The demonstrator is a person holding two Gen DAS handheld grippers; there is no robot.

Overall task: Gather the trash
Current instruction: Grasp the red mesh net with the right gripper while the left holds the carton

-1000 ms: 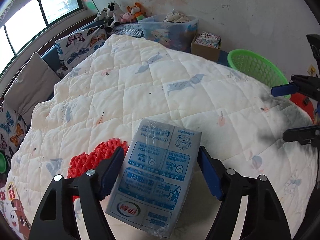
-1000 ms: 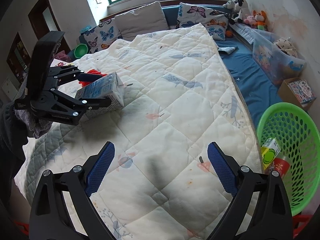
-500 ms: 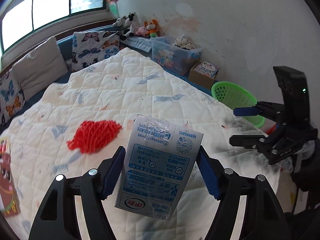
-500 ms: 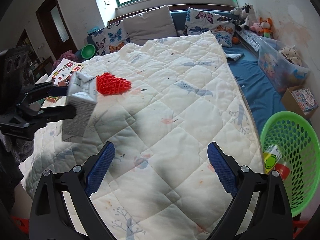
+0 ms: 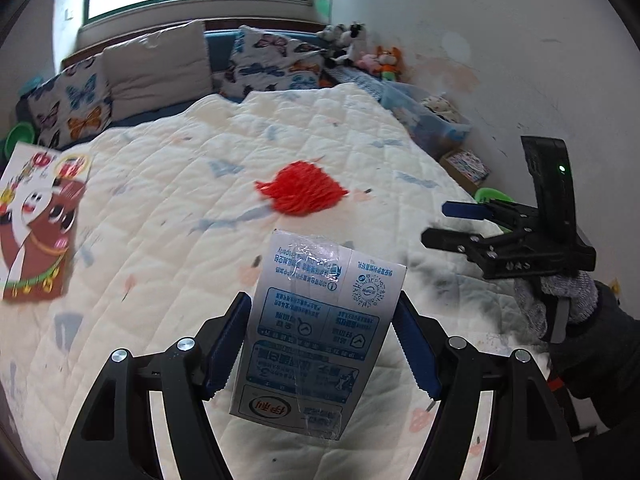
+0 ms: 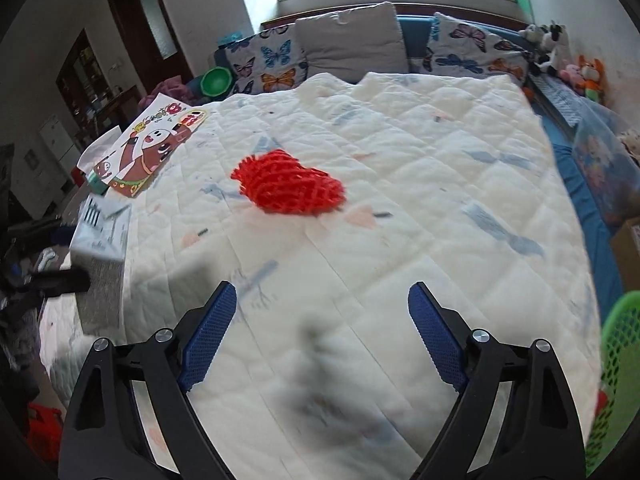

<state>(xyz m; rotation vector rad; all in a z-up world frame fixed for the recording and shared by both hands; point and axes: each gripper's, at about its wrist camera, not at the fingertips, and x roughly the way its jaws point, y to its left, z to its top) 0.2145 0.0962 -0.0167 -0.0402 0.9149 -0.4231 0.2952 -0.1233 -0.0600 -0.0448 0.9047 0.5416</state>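
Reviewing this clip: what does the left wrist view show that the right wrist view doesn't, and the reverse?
Left wrist only: the carton's printed face clamped in the left gripper, and the right gripper from the side with its gloved hand.

Right wrist only: the right gripper's open, empty jaws, the doorway and the green basket's rim.

Both: the quilt, red mesh, cartoon picture and butterfly pillows. The carton also appears blurred at the right view's left edge.
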